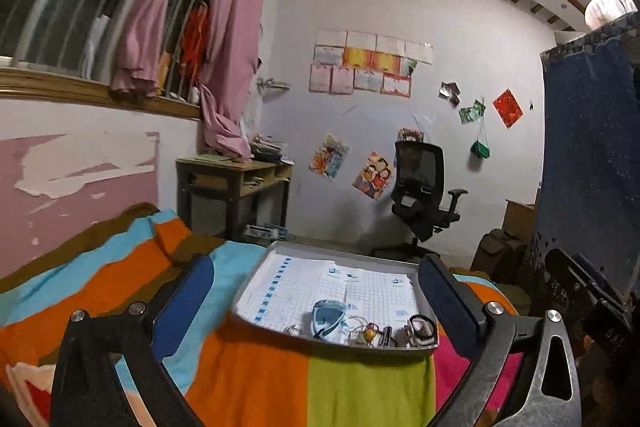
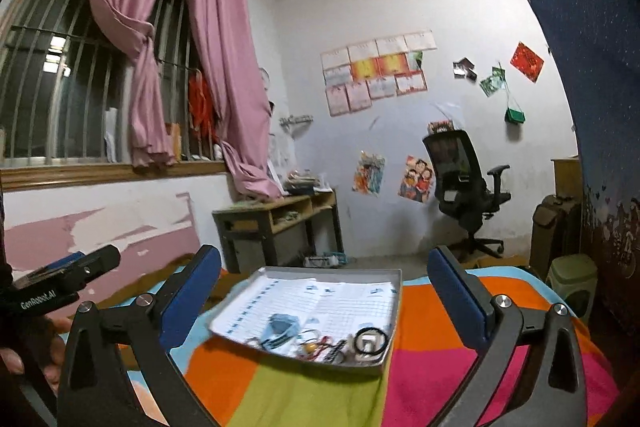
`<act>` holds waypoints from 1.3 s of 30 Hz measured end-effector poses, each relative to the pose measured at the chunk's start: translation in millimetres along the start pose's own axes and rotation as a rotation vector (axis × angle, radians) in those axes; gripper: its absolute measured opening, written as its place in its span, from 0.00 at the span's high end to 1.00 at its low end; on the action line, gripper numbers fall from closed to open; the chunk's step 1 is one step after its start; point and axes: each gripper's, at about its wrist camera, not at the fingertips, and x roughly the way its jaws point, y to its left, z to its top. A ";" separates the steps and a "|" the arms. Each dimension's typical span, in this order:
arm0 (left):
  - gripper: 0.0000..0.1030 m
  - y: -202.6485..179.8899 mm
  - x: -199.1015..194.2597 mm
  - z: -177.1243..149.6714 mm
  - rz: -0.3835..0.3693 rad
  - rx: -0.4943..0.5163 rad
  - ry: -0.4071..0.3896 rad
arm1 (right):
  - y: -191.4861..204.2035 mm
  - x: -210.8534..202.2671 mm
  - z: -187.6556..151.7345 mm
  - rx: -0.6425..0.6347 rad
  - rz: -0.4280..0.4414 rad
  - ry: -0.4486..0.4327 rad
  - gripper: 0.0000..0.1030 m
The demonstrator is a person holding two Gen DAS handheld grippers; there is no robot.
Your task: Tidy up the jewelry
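Two grippers hang over the bed, the left gripper [image 1: 316, 291] and the right gripper [image 2: 324, 287], both spread wide and holding nothing. Between their fingers lies a striped bedspread [image 1: 260, 379], soft and lumpy, and on it a shallow grey tray [image 2: 394, 311] lined with gridded paper [image 1: 360, 287]. The tray's long axis runs away from the grippers toward the office chair [image 2: 468, 195], and it seems to sit slightly skewed.

The jewelry is heaped at the tray's near edge: a blue pouch-like piece [image 1: 326, 315], a black ring [image 2: 372, 341], clear loops [image 1: 354, 323] and small beads, touching and overlapping.

I would worry most about the bedding. A firm press down could tip the tray on that yielding cloth and spill the small pieces over the low near rim. Next, the tangle: closing on one loop may drag its neighbours along. The black ring lies flat, so fingers could skate off it.
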 end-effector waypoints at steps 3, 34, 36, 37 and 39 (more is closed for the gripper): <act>0.00 4.7 -33.6 -8.4 0.015 0.007 -0.014 | 12.3 -39.7 -3.0 -0.025 0.012 -0.022 0.01; 0.00 43.3 -200.5 -104.3 0.007 0.072 0.026 | 54.9 -241.4 -84.4 -0.086 -0.121 0.045 0.01; 0.00 46.2 -202.6 -108.9 0.009 0.069 0.036 | 55.4 -243.6 -87.9 -0.081 -0.124 0.068 0.01; 0.00 47.7 -203.6 -109.9 0.014 0.069 0.036 | 55.9 -243.4 -90.1 -0.080 -0.127 0.078 0.01; 0.00 48.0 -204.6 -112.7 0.032 0.076 0.036 | 57.2 -242.5 -94.4 -0.084 -0.138 0.099 0.01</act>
